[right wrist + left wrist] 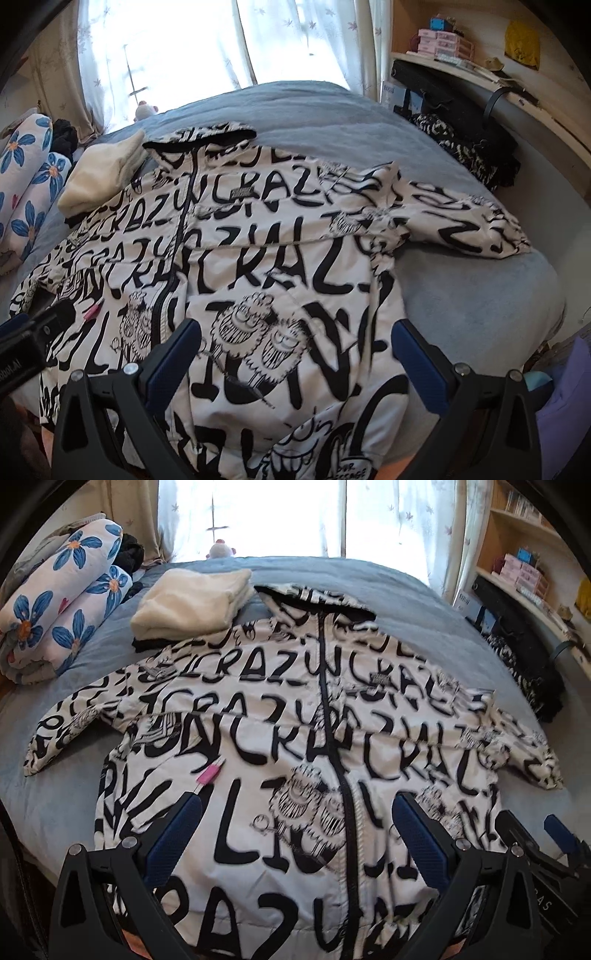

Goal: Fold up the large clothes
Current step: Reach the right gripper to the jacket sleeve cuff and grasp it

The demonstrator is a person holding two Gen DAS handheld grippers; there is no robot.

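Observation:
A large white jacket (pixel 288 716) printed with black lettering lies spread face up on the blue bed, zip closed, hood toward the window, both sleeves out to the sides. A small pink tag (pixel 208 775) sits on its left front. My left gripper (pixel 295 823) hovers open above the lower front, near the zip. The right gripper (pixel 295 347) is open too, over the jacket (pixel 266 258) and its lower right panel; its sleeve (pixel 465 221) reaches right. Each gripper shows at the edge of the other's view. Nothing is held.
A folded cream garment (pixel 192 602) lies by the jacket's left shoulder. A rolled floral quilt (pixel 55 609) sits at the far left. Another black and white garment (pixel 524 664) is heaped at the bed's right edge under shelves (pixel 480 66). Bare blue bedding (pixel 472 302) lies right.

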